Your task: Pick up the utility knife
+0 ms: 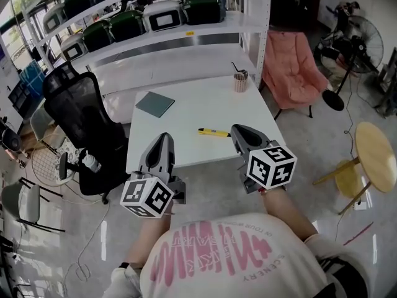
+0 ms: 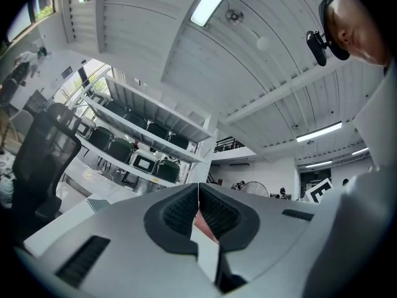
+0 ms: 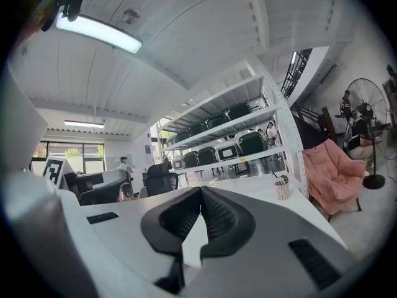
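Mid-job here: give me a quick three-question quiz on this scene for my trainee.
1. True or false: the right hand-held gripper already grips the utility knife.
2. What stands near the far right corner of the white table? A) a small cup B) a laptop C) a kettle
3. Fill in: the jaws of the left hand-held gripper are ___.
Key: 1 false: the knife lies on the table, just left of that gripper's shut, empty jaws. 2 A. 3 shut, with nothing between them.
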Demonstrator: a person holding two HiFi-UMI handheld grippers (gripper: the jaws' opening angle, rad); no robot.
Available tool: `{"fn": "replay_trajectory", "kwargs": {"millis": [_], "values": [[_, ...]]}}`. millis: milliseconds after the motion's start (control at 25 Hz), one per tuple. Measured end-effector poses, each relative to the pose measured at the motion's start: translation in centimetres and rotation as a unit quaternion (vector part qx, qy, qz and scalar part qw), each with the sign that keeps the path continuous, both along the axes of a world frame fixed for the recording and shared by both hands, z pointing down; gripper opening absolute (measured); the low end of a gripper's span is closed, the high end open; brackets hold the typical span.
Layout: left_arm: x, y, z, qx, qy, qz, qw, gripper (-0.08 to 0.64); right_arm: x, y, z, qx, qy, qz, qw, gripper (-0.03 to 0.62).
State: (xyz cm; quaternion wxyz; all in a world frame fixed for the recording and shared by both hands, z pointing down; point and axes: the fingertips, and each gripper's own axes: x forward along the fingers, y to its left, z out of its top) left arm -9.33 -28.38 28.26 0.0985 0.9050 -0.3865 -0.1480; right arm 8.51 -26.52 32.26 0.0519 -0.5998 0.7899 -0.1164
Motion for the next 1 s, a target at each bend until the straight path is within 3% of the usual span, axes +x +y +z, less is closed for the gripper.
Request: {"fn": "replay_trajectory", "kwargs": {"millis": [600, 1000], "values": [[0.9, -3.8, 5.2, -0.063, -0.014, 0.006, 0.9979, 0.025, 0.8, -4.0, 4.3, -0.045, -0.014, -0.003, 0.999, 0.015], [2.8, -11.0, 6.5, -0.076, -0.021, -0.015, 0.9968, 0.025, 3.1, -11.8, 6.6, -0.076, 0.007, -0.027, 0.997, 0.015]]}}
